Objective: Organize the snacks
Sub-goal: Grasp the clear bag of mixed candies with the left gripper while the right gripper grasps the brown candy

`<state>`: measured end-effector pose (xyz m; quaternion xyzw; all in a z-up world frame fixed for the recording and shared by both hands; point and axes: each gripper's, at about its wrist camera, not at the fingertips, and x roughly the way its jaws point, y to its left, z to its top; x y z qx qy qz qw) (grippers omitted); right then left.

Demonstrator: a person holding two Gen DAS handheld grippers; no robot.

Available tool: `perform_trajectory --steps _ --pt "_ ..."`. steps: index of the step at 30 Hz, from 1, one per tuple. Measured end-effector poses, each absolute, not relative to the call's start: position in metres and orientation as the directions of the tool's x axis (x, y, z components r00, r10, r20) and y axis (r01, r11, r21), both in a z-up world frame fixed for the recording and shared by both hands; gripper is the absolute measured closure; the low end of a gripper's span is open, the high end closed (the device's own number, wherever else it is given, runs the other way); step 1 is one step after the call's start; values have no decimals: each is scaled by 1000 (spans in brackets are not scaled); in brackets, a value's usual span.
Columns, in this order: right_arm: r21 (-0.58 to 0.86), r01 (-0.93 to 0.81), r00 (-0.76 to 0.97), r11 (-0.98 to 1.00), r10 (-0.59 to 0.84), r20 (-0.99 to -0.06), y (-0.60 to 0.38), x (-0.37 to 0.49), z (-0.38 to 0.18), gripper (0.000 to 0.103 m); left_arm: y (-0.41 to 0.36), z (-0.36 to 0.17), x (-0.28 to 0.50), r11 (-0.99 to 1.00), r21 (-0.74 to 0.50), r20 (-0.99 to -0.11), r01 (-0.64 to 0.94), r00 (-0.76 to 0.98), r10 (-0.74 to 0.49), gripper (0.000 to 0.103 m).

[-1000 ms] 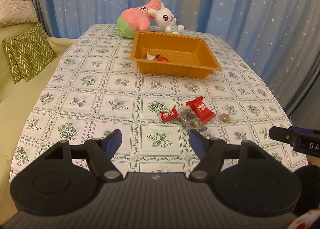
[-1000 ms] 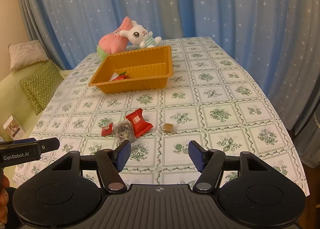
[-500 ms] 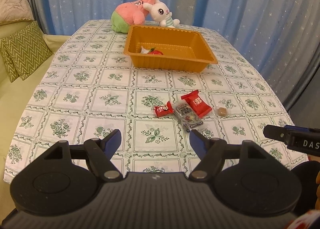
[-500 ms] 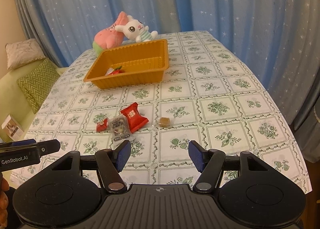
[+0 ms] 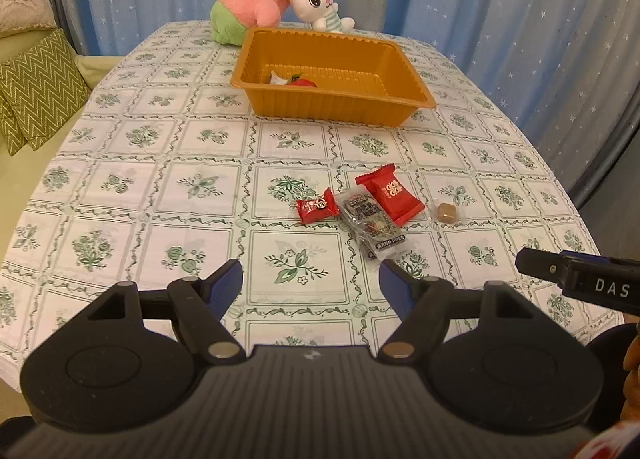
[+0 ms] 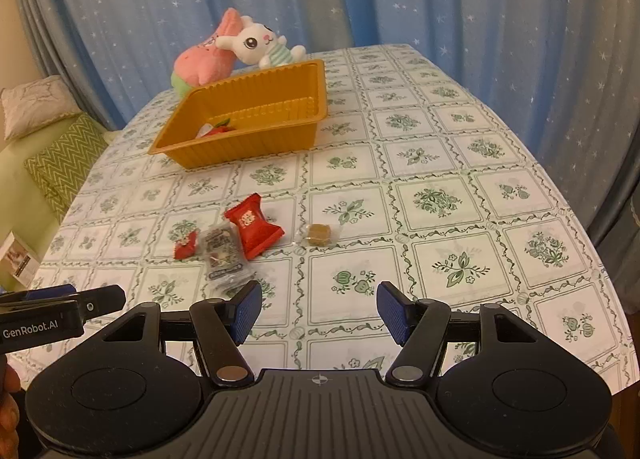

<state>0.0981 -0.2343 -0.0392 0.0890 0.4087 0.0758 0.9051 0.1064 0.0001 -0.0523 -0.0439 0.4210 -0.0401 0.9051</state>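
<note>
Snacks in a loose row on the tablecloth [image 5: 120, 187], red packet [image 5: 390, 193] among them, orange tray [image 5: 332, 107] beyond; left gripper [image 5: 311, 287] and right gripper [image 6: 319, 309] hover empty, fingers spread apart.

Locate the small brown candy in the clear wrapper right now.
The small brown candy lies alone on the tablecloth, just right of the large red packet in both views, well short of the orange tray.
</note>
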Motion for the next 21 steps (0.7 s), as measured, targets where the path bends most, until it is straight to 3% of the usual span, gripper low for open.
perform_trajectory --steps 11,21 --pt "242 -45 638 969 215 -739 -241 124 -63 39 -20 -80 139 988 -150 -771 47 620 -147 37" --pt "263 -20 629 965 217 -747 -251 146 -82 40 -42 -101 173 981 -190 -764 36 622 -171 49"
